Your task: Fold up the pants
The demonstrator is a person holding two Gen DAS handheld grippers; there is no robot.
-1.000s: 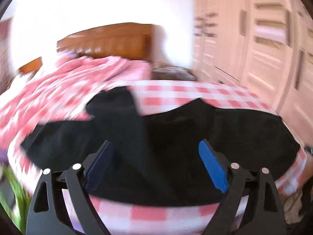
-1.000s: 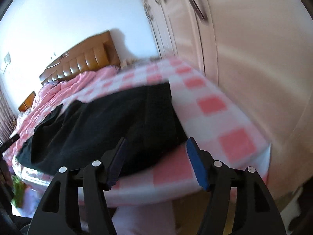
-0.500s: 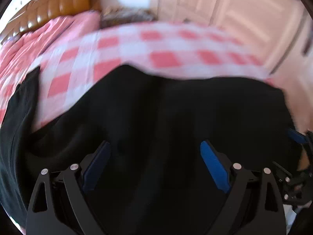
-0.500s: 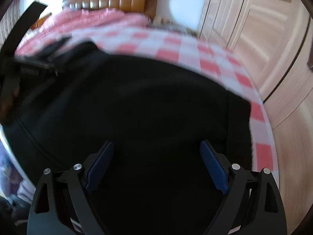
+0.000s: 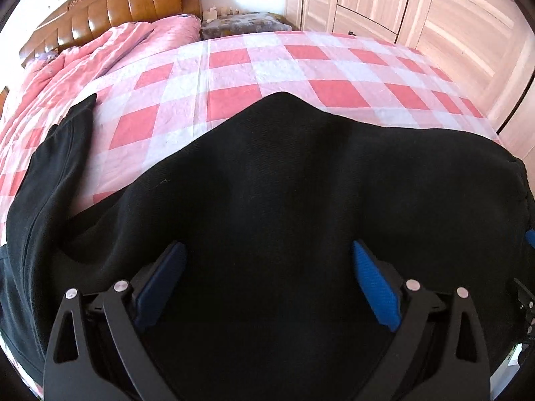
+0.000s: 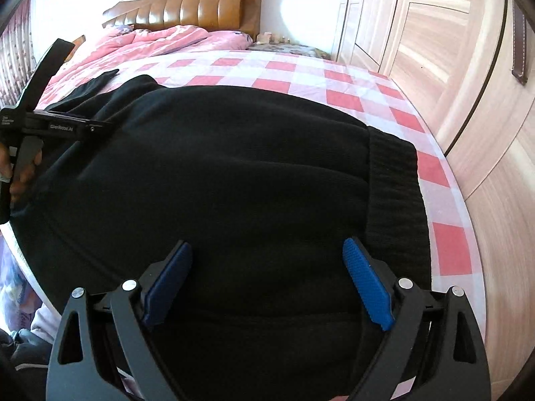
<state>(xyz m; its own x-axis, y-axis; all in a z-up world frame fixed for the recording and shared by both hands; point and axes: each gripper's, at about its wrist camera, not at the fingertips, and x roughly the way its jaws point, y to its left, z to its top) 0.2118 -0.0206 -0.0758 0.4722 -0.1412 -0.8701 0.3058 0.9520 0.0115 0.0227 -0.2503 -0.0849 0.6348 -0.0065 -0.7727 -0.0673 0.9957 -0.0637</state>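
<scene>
Black pants [image 5: 284, 183] lie spread on the bed's pink-and-white checked sheet [image 5: 234, 67], near its foot edge. One leg [image 5: 53, 153] runs off to the left. The ribbed waistband [image 6: 394, 183] shows on the right in the right wrist view, with the pants body [image 6: 234, 173] beside it. My left gripper [image 5: 267, 267] is open and empty, close above the pants. My right gripper [image 6: 267, 267] is open and empty, above the pants near the waistband. The left gripper's body [image 6: 50, 127] shows at the left of the right wrist view.
A rumpled pink quilt [image 5: 83, 56] lies toward the wooden headboard [image 5: 117, 6]. A nightstand [image 5: 240, 21] stands beside the bed. Light wooden wardrobe doors [image 6: 434, 33] line the right side, close to the bed's edge.
Both grippers have come in from the bed's edge and now hover low over the pants. Both stay open. The views have steadied after fast motion.
</scene>
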